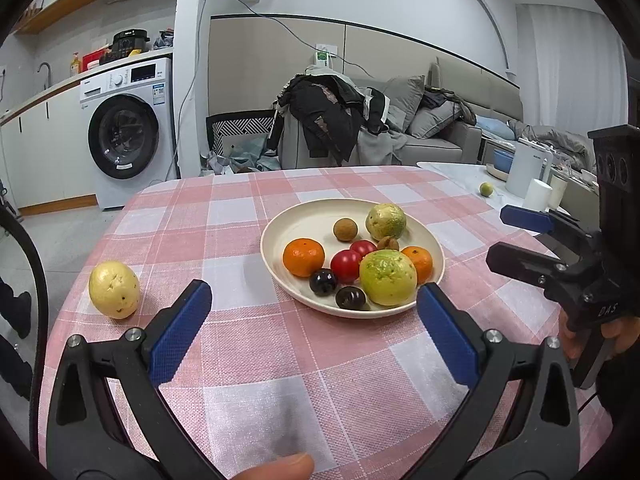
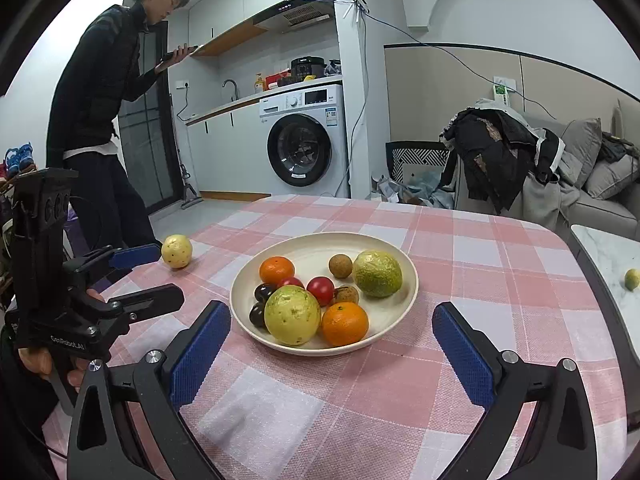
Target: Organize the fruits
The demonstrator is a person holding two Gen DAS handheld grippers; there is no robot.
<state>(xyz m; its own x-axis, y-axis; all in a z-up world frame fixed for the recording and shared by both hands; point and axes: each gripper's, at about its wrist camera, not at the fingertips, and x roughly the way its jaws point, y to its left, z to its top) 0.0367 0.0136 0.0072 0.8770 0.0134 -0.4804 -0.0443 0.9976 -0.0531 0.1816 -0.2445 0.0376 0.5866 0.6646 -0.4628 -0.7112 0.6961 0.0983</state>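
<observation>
Two hand-held grippers hover over the pink-checked tabletop (image 2: pixel 460 248), both with jaws spread wide and nothing between them: the left hand-held gripper (image 1: pixel 314 300) and the right hand-held gripper (image 2: pixel 332 320). A cream plate (image 2: pixel 400 320) holds oranges, tomatoes, dark plums and two green fruits. One yellow fruit (image 1: pixel 115 294) lies alone near the tabletop's left edge.
</observation>
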